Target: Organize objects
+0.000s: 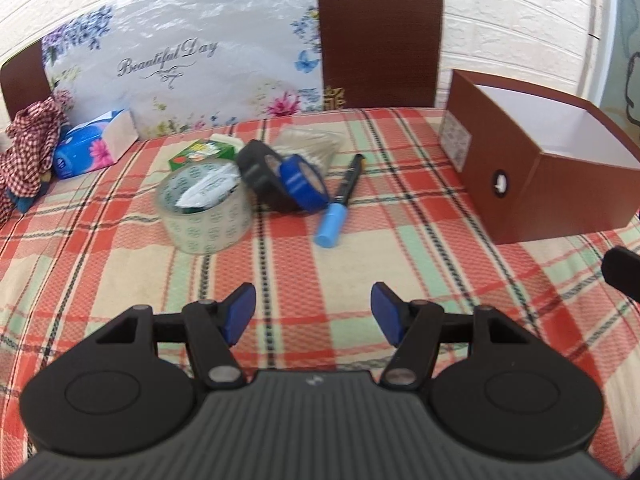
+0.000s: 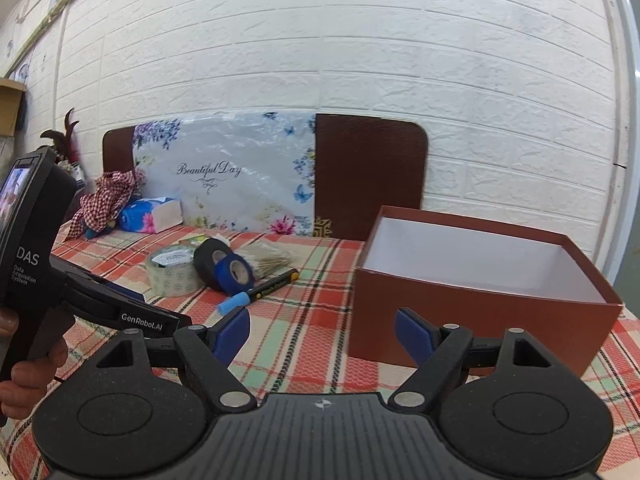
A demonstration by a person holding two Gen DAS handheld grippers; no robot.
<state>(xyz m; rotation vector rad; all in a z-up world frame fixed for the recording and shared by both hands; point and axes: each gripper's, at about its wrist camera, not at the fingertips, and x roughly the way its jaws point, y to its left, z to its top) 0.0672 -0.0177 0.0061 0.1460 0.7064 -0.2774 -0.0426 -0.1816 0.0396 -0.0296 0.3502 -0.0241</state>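
My left gripper [image 1: 313, 308] hangs low over the plaid tablecloth [image 1: 120, 280], its blue pads [image 1: 240, 312] spread wide apart with nothing between them and nothing touched. My right gripper [image 2: 322, 330] is just as wide open and empty, pointing at the near wall of the brown open box [image 2: 472, 320], which stands to my right and looks empty from here.

Ahead of the left gripper lies the clutter to sort: a clear packing-tape roll [image 1: 204, 210] standing on its side, a black tape roll [image 1: 260, 176] leaning with a blue tape roll [image 1: 302, 182] against it, and a marker with a light-blue cap [image 1: 340, 204] just beside them. Behind sit a green carton [image 1: 200, 152] and a bundle of pale sticks [image 1: 308, 142].

I judge the step to be a first pick. The marker lies nearest the box and apart enough to take cleanly, so I would approach with the pads straddling its barrel crosswise, close near the middle, and lift before swinging right. The leaning rolls may topple if nudged, so I would keep clear of them.
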